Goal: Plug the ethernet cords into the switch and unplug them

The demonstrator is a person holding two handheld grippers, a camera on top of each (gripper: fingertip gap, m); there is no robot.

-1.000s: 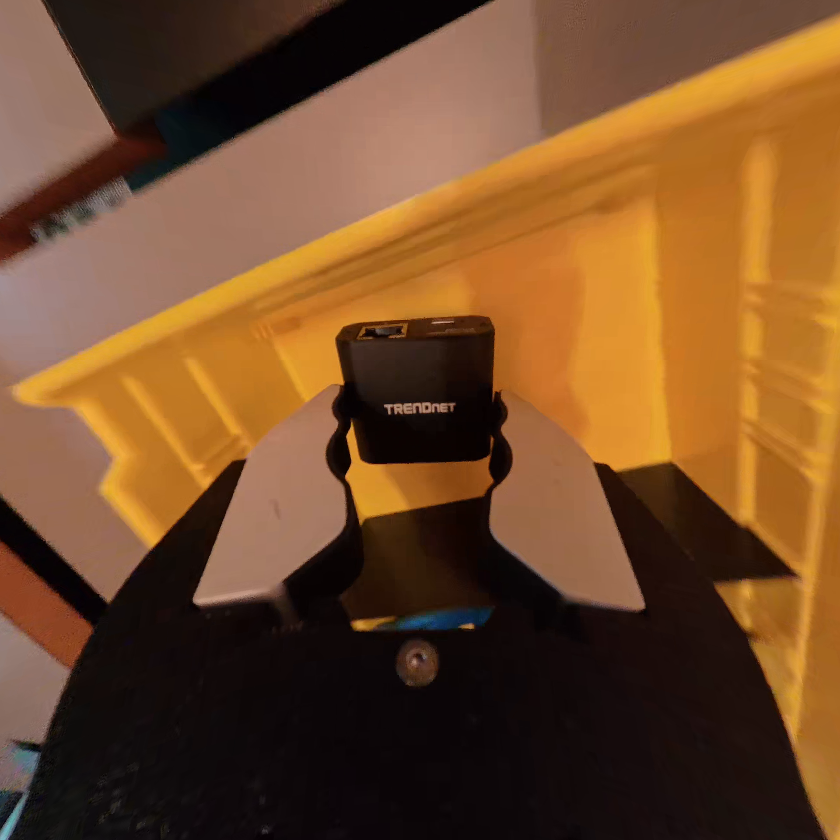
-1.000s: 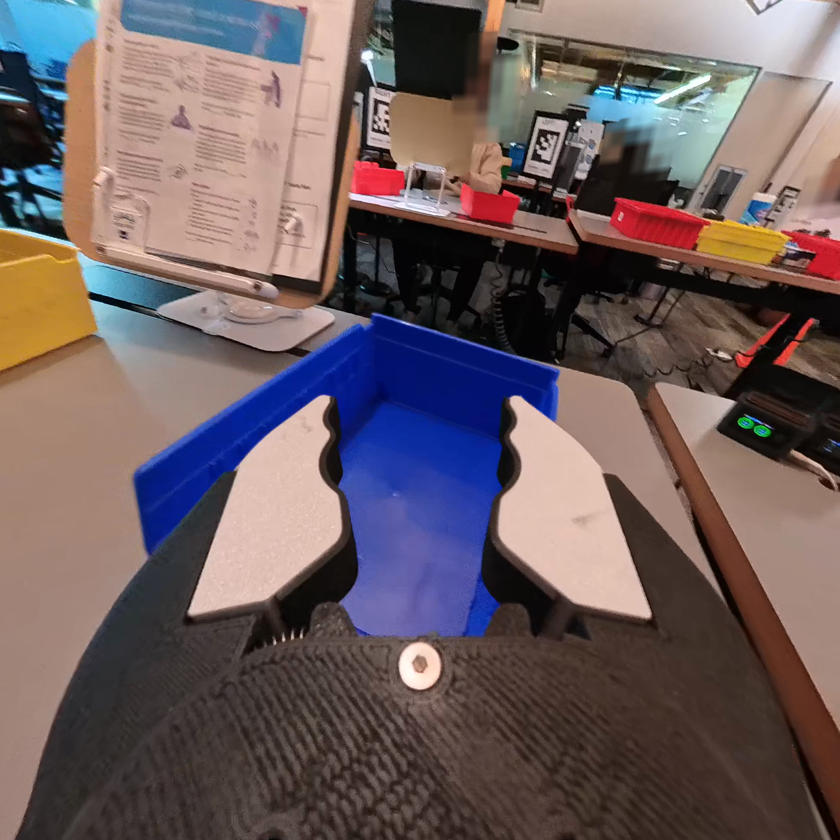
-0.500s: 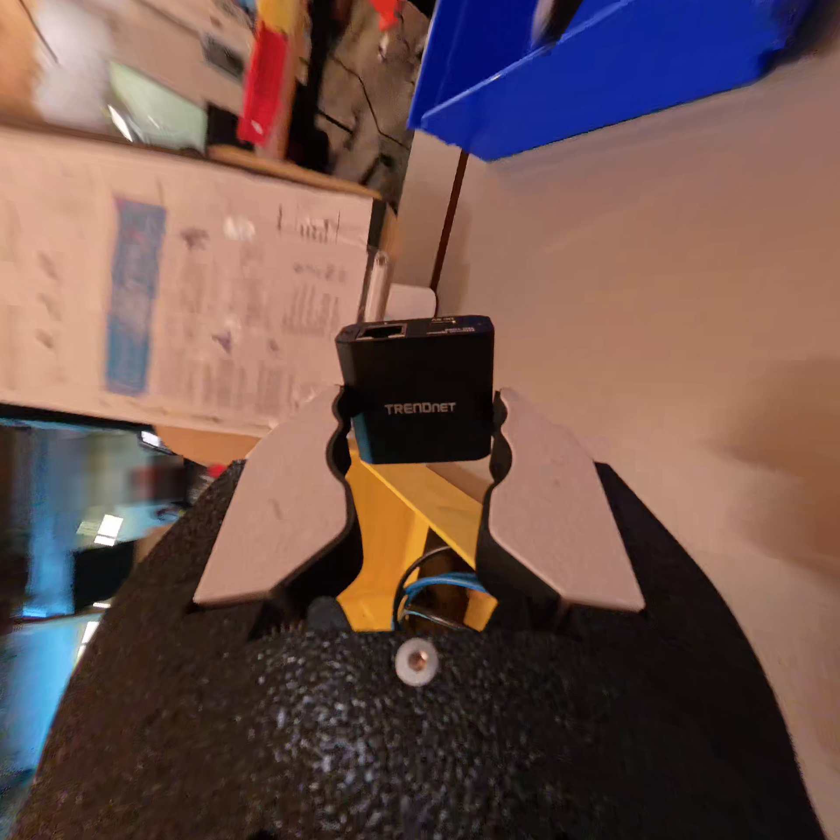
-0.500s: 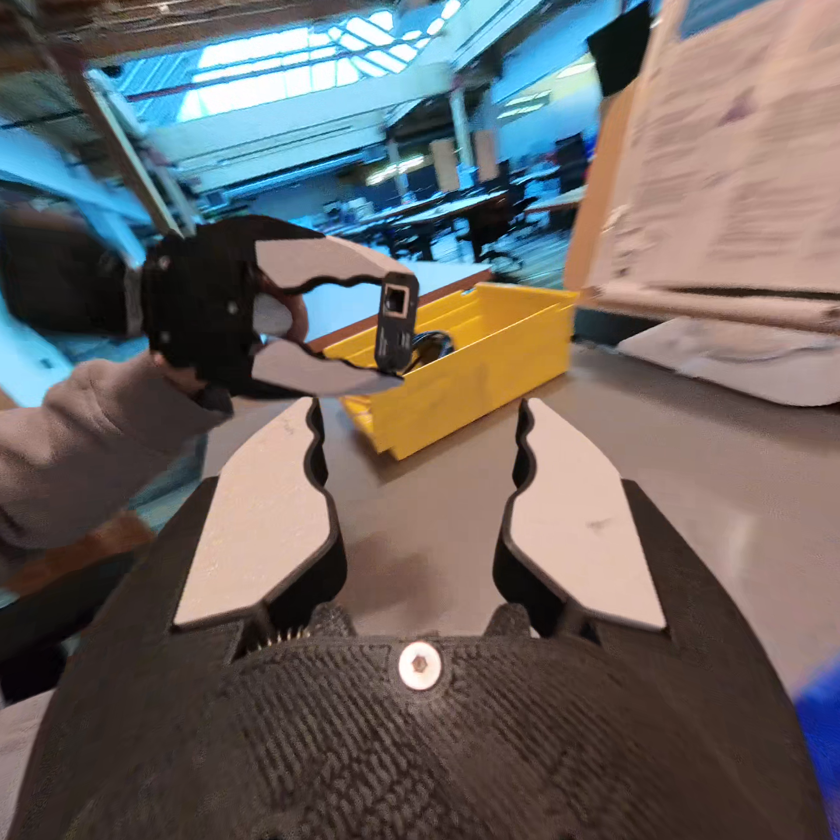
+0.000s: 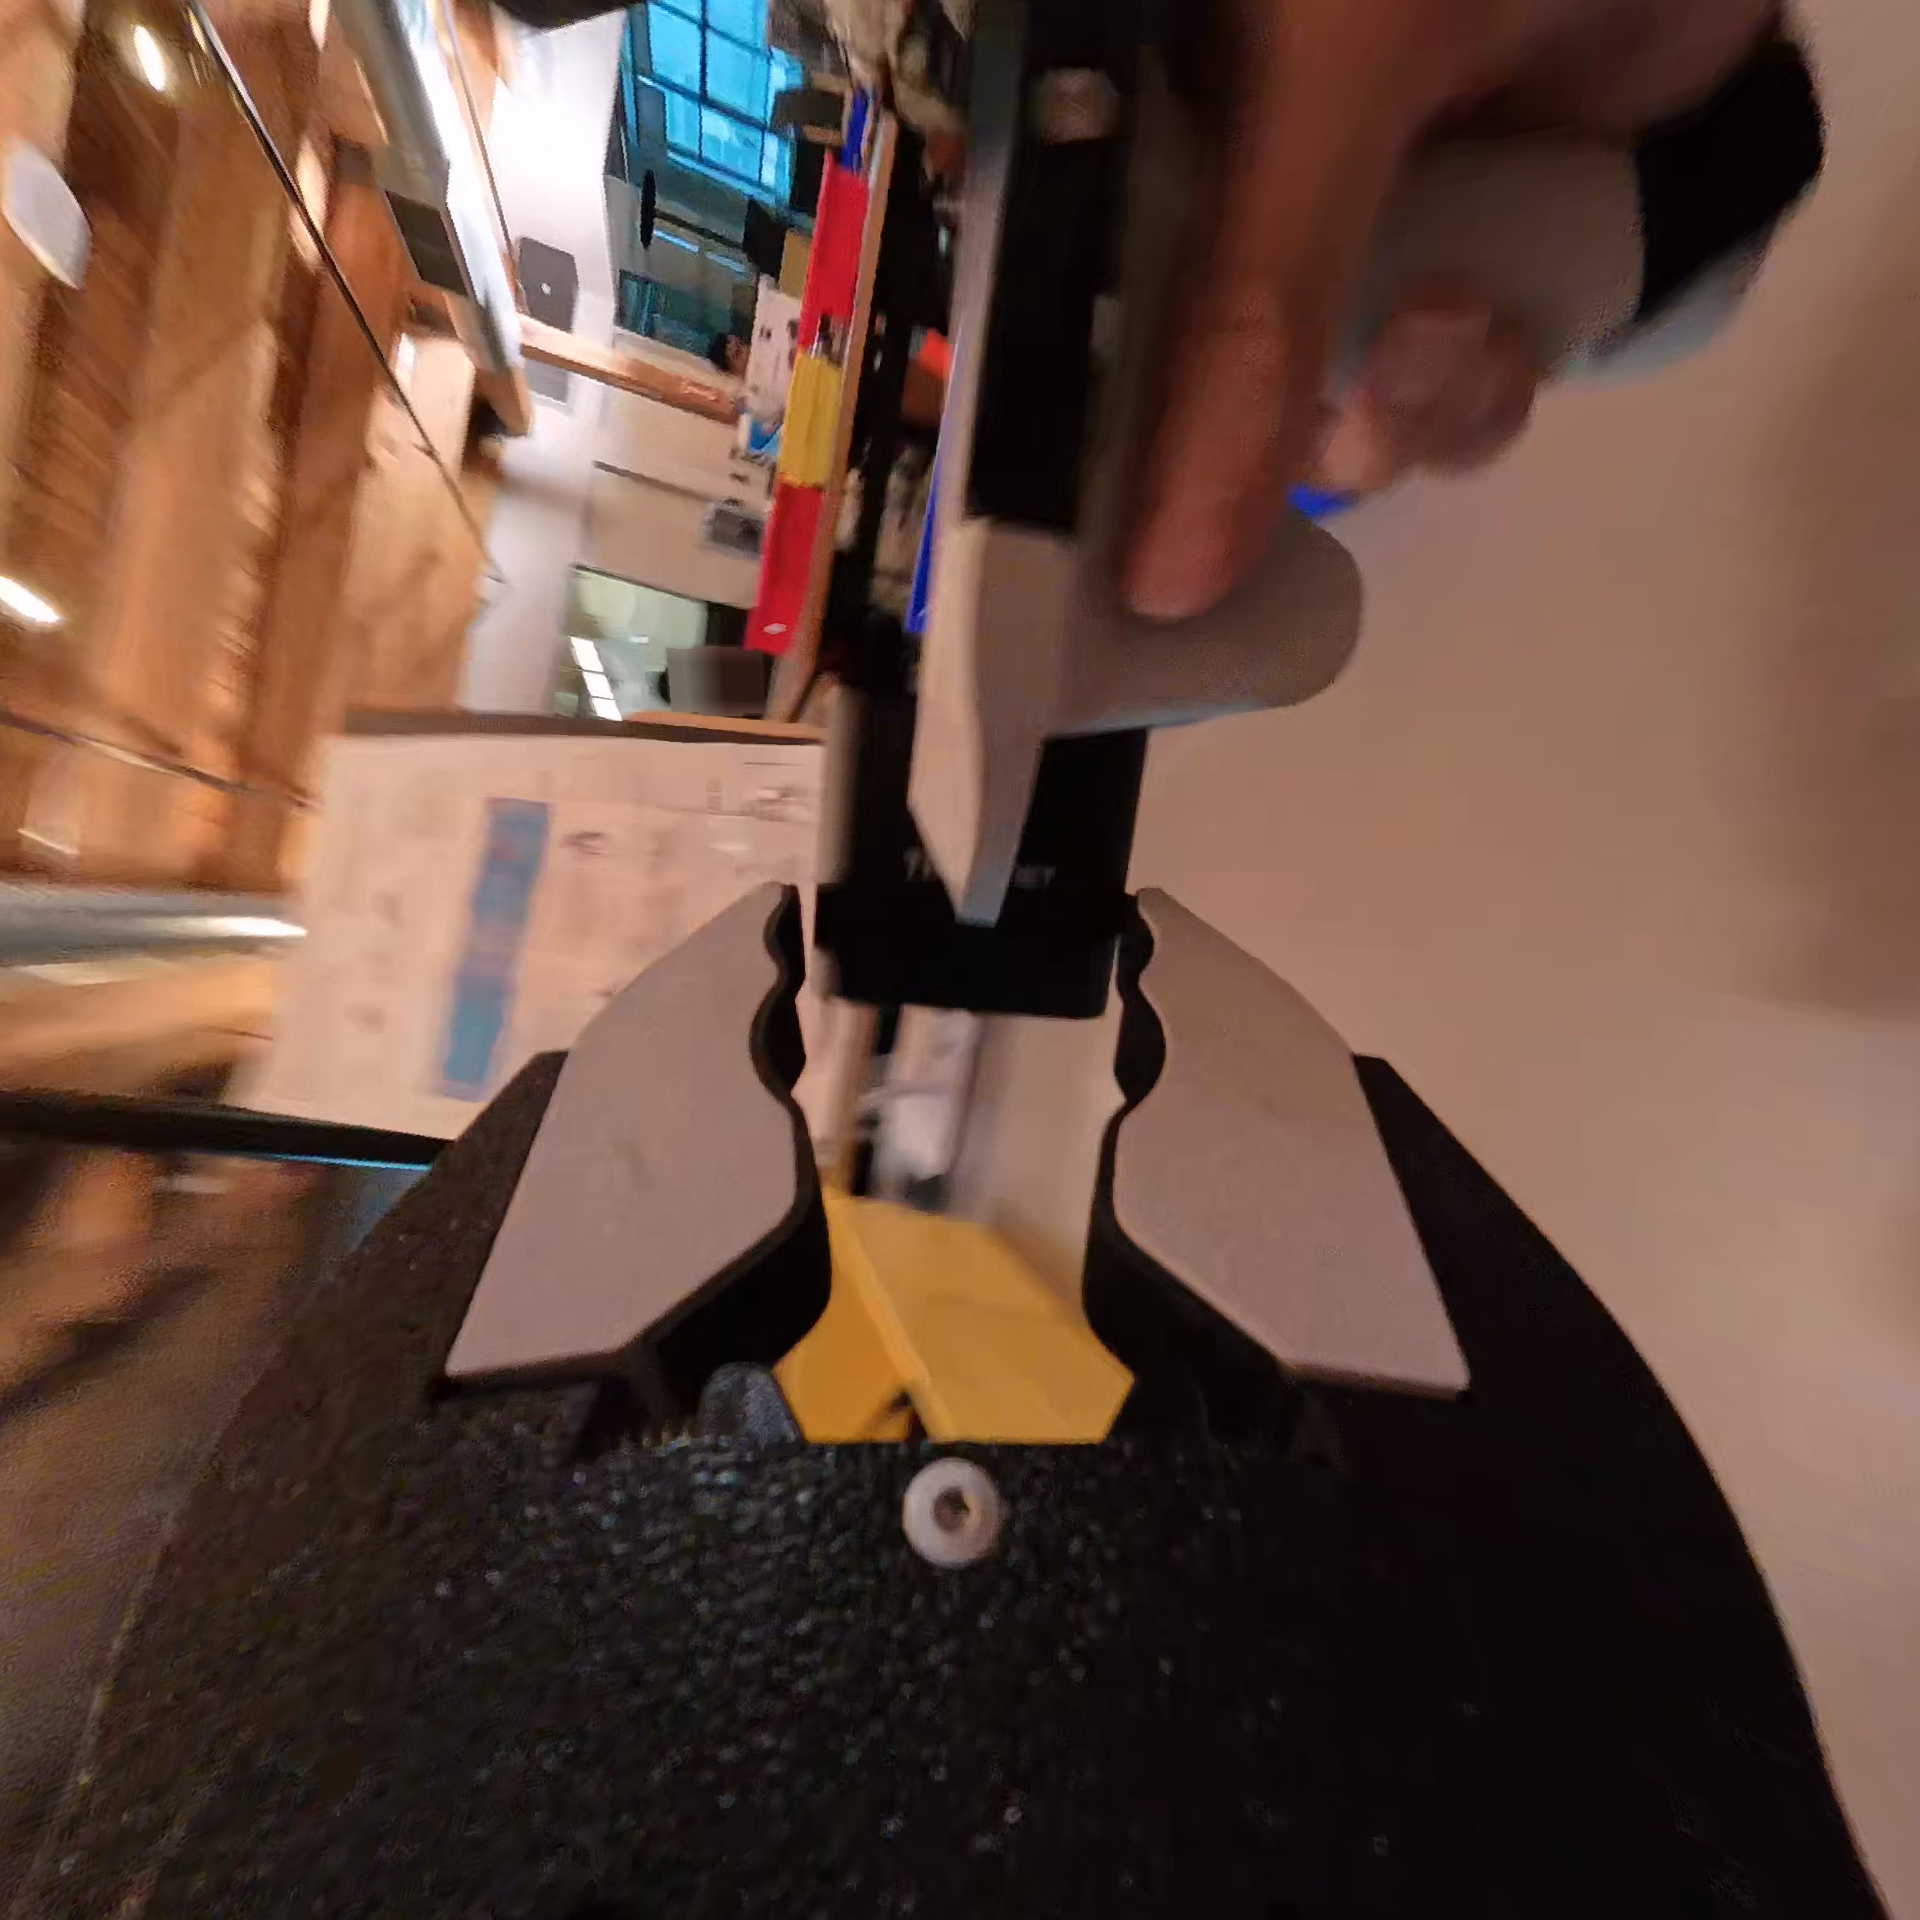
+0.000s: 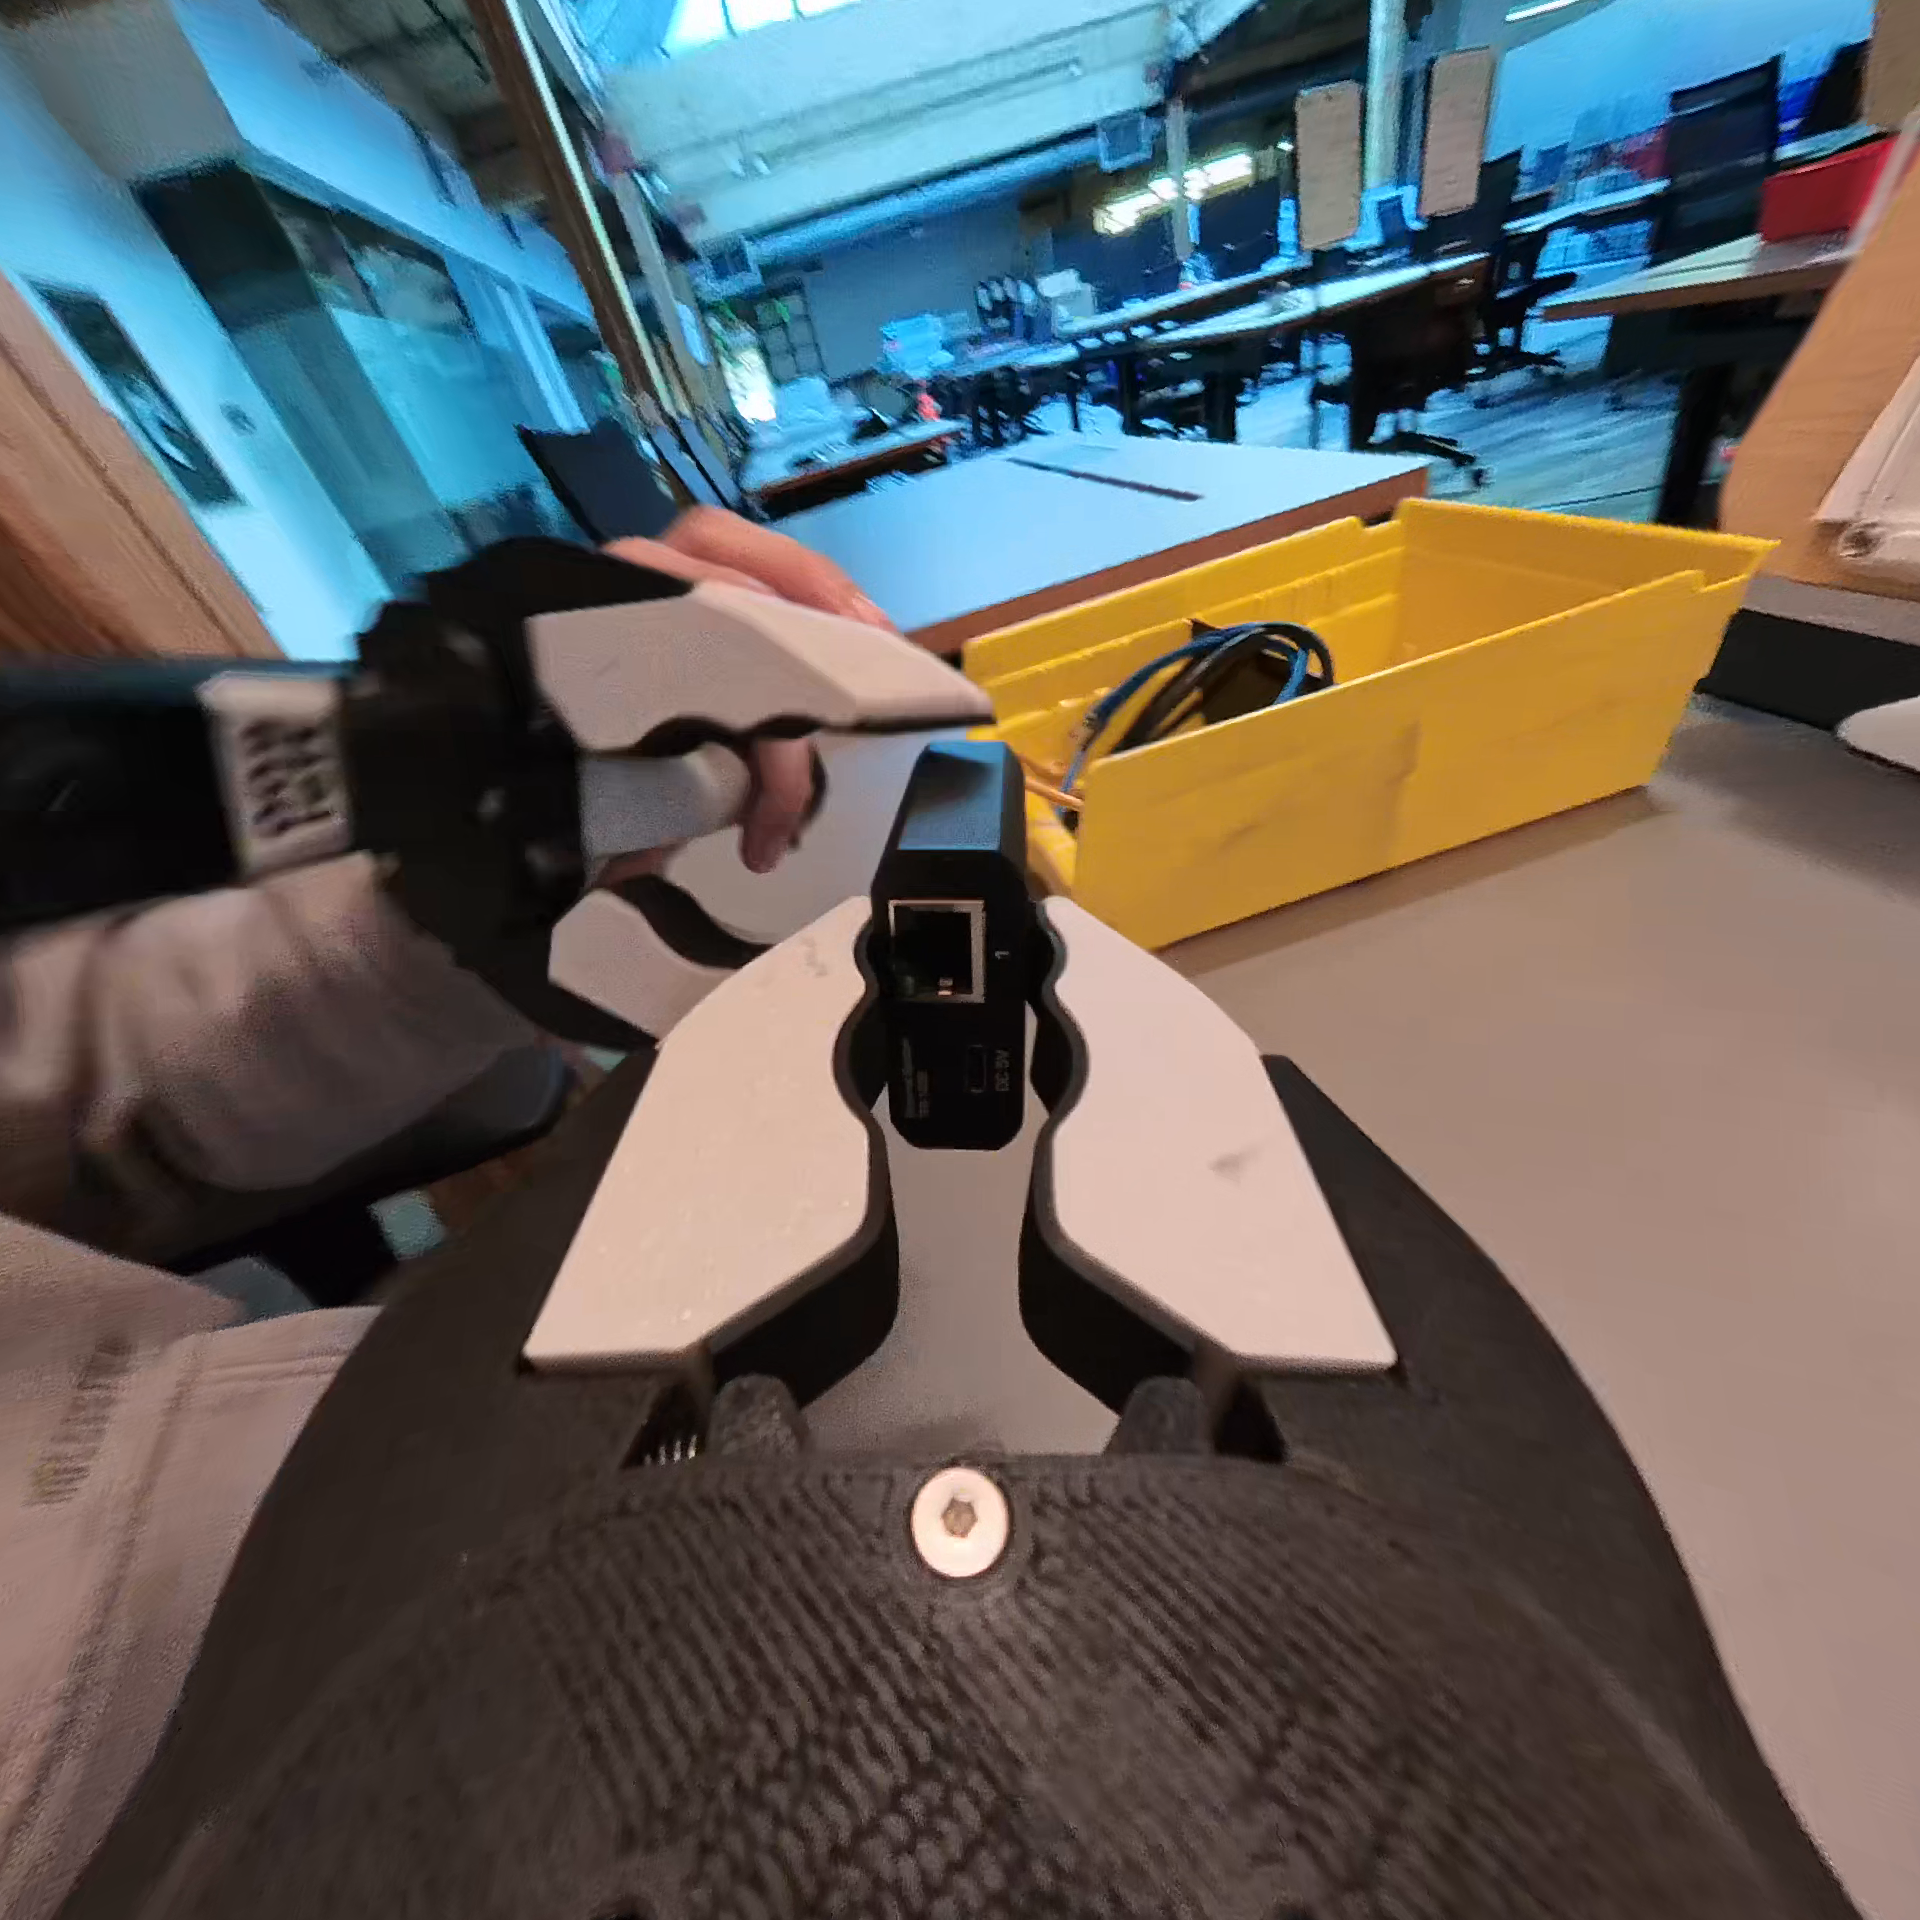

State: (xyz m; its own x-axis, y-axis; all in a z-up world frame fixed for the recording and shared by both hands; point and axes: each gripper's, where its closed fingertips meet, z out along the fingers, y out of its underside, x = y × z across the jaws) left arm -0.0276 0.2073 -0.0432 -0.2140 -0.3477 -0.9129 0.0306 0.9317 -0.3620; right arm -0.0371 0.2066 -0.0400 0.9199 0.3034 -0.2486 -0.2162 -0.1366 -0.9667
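Black and slab-shaped, the switch (image 6: 954,956) sat clamped between my right gripper (image 6: 954,940) fingers above the grey table (image 6: 1558,1091), its port end facing that camera and its long axis running away toward my left gripper (image 6: 821,821). That left claw stood parted around the far end, apparently no longer pinching it. Blue ethernet cords (image 6: 1195,686) lay coiled in the yellow bin (image 6: 1455,748), nearer the left
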